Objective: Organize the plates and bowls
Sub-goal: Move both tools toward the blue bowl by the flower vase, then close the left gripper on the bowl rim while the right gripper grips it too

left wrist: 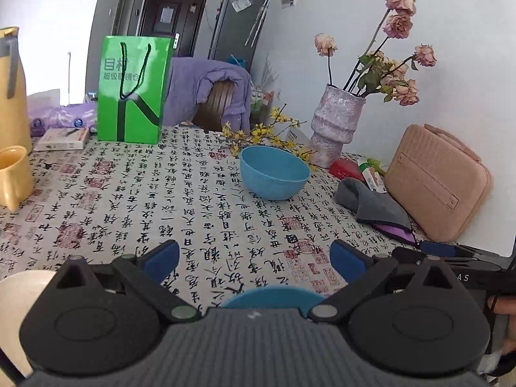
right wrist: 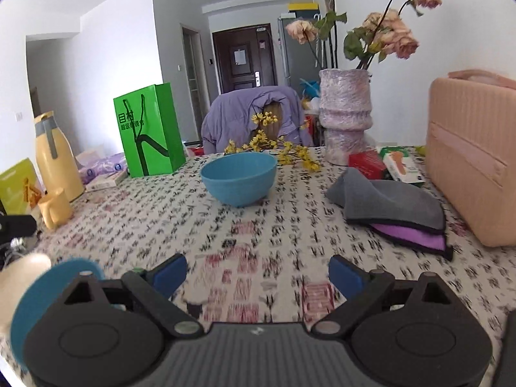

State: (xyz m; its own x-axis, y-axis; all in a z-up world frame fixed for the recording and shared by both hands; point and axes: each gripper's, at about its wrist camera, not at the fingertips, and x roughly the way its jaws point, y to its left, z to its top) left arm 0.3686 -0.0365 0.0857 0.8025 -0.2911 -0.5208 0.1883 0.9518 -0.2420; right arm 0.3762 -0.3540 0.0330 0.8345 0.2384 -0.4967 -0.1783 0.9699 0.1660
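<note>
A blue bowl [left wrist: 274, 172] stands upright on the calligraphy tablecloth [left wrist: 161, 200], far ahead of my left gripper [left wrist: 254, 261], which is open and empty. A blue plate [left wrist: 274, 296] lies close under that gripper, with a cream plate [left wrist: 19, 293] to its left. In the right wrist view the blue bowl [right wrist: 239, 177] is ahead and slightly left of my right gripper [right wrist: 258, 274], open and empty. The blue plate [right wrist: 48, 290] and the cream plate [right wrist: 16, 287] lie at its lower left.
A green paper bag [left wrist: 133, 90], a yellow thermos [right wrist: 58, 158] and a yellow cup [right wrist: 54, 208] stand at the left. A vase of dried roses [left wrist: 335, 125], a pink case [left wrist: 438, 180], folded grey and purple cloths [right wrist: 393, 206] and small boxes [right wrist: 383, 163] crowd the right.
</note>
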